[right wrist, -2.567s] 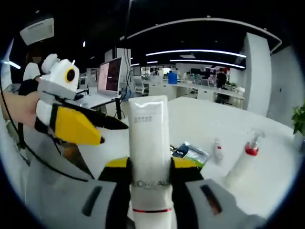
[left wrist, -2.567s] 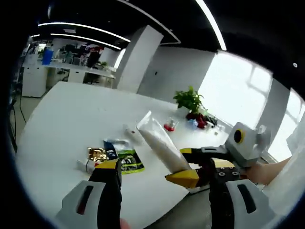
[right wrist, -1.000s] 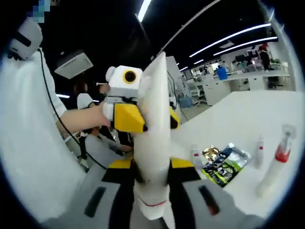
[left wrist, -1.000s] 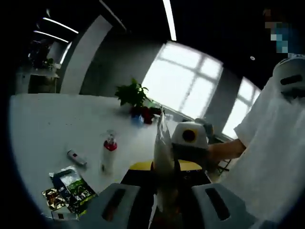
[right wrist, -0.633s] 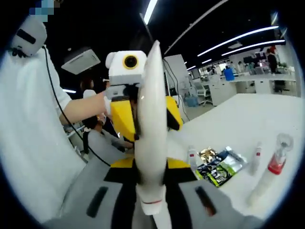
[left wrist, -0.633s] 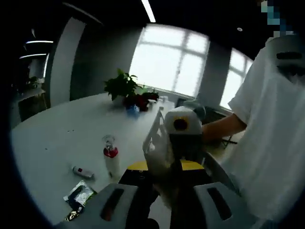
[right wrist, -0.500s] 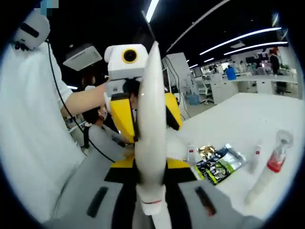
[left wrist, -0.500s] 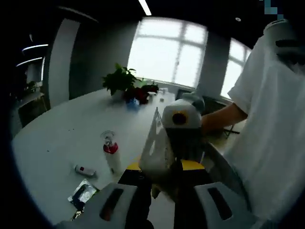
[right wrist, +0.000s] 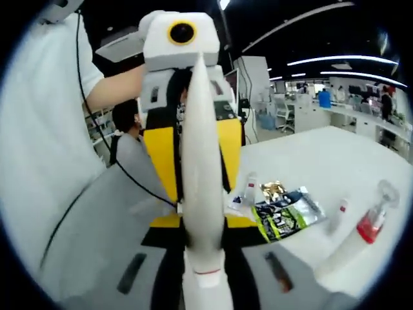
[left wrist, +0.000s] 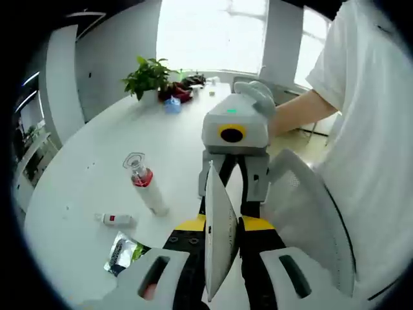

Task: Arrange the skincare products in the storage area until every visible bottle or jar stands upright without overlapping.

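A white squeeze tube (right wrist: pixel 201 187) is held in the air between both grippers. My right gripper (right wrist: pixel 201 227) is shut on its capped end. My left gripper (left wrist: pixel 221 226) has its yellow-tipped jaws pressed on both flat sides of the tube (left wrist: pixel 219 242), seen edge-on. The two grippers face each other: the right gripper (left wrist: pixel 233 188) sits just beyond the tube, and the left gripper (right wrist: pixel 197 206) straddles it from above. On the white table (left wrist: pixel 97 161) stand a clear spray bottle (left wrist: pixel 146 190) with a red collar and a small tube (left wrist: pixel 116 219) lying flat.
Green and gold sachets (right wrist: pixel 287 214) lie by a small bottle (right wrist: pixel 249 188) near the table edge. The spray bottle (right wrist: pixel 361 237) is at the right. A potted plant (left wrist: pixel 148 76) is at the table's far end. A person's white sleeve (left wrist: pixel 361 129) fills the right side.
Both views have tilted down toward the table. The left gripper's jaws have drawn in onto the tube, and the two grippers have come closer together.
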A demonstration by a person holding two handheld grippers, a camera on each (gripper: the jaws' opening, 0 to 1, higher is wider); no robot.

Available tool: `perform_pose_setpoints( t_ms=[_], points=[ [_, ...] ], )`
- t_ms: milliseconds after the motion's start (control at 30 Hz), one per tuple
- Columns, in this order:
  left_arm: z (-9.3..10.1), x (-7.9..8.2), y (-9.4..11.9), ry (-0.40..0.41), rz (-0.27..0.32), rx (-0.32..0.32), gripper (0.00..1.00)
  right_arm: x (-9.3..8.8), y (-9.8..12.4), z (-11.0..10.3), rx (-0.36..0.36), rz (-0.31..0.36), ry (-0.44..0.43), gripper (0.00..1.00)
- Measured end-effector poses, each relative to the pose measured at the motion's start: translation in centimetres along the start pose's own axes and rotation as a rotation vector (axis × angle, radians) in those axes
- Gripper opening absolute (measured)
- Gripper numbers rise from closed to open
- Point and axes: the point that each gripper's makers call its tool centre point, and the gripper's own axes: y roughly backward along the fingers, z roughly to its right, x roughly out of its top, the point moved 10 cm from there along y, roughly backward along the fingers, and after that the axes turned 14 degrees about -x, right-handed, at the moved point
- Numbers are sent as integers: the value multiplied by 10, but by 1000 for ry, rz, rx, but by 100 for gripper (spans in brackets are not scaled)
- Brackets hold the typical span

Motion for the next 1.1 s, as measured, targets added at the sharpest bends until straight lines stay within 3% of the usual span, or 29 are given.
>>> perform_pose_setpoints(
  t_ms=[200,400,567,600,867,1100],
  points=[
    [-14,-7,-22,6,-90,21,13,-19,-7,6,-106,-98,-4,25],
    [-30,-15,-38,53,-114,31,13,-34,-9,7,-198,-81,-81,33],
    [-39,-23,-50,32,-210,41,13,-46,-6,4,-248,-132,-35,42],
    [-40,-19,-51,44,-162,29,13,-49,-4,3,-254,-134,-41,43],
    [-51,-16,-50,37,-142,33,14,-54,10,6,-329,-113,-121,46],
    [-52,-18,-55,17,-60,31,14,-55,5,10,-364,-132,-105,44]
  ],
)
